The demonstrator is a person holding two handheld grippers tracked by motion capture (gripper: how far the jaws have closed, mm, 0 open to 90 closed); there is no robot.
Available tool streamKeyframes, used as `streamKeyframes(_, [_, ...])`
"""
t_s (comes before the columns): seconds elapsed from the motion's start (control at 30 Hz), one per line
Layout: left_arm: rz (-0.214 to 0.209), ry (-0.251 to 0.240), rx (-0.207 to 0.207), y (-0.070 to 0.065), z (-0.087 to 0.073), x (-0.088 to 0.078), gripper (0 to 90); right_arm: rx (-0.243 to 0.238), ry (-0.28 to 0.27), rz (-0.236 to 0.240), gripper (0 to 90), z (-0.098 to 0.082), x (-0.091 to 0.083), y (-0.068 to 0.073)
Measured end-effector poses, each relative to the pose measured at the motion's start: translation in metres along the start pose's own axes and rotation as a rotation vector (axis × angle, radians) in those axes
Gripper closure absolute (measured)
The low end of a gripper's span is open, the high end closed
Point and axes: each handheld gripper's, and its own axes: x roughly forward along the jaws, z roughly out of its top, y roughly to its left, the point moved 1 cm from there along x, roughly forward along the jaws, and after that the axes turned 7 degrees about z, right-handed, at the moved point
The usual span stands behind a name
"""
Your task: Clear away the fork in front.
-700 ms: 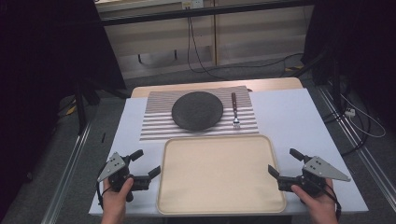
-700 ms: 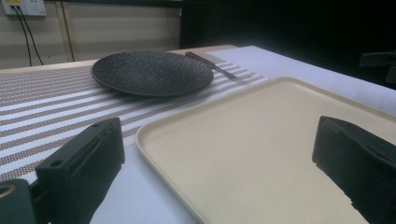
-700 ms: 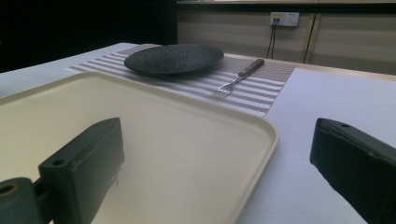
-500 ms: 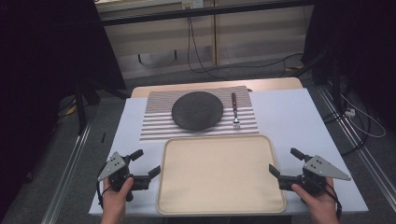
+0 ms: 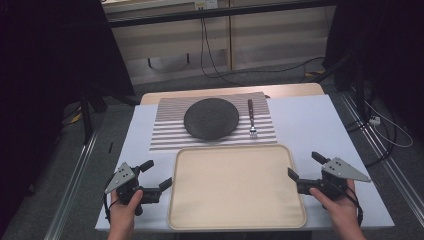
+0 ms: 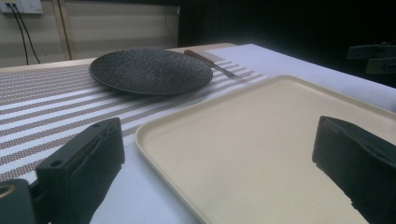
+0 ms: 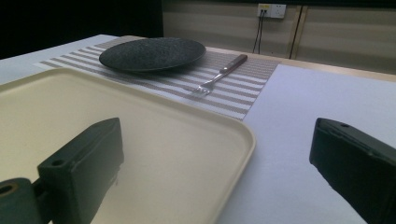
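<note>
While the tray lies flat at the near edge of the desk, it is flanked by the left tongs and right tongs, both held wide open and empty, each astride a rim, probably so that it can be gripped from both sides evenly.

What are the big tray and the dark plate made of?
The tray looks like smooth cream plastic: plain matte surface, rounded raised rim. The plate looks like dark stoneware or ceramic with a rough, speckled finish, though the pictures can't say for sure.
</note>
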Motion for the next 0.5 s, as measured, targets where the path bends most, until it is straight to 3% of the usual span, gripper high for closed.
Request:
streamKeyframes(0.2, [0.002,-0.005,-0.007,0.000,0.000,-0.001,2.4,0.008,0.003,-0.014,2.4,0.009,0.012,-0.005])
streamKeyframes(0.5, [-0.010,0.004,0.003,-0.001,0.000,0.000,2.4,-0.007,0.011,-0.032,2.4,0.034,0.050,-0.012])
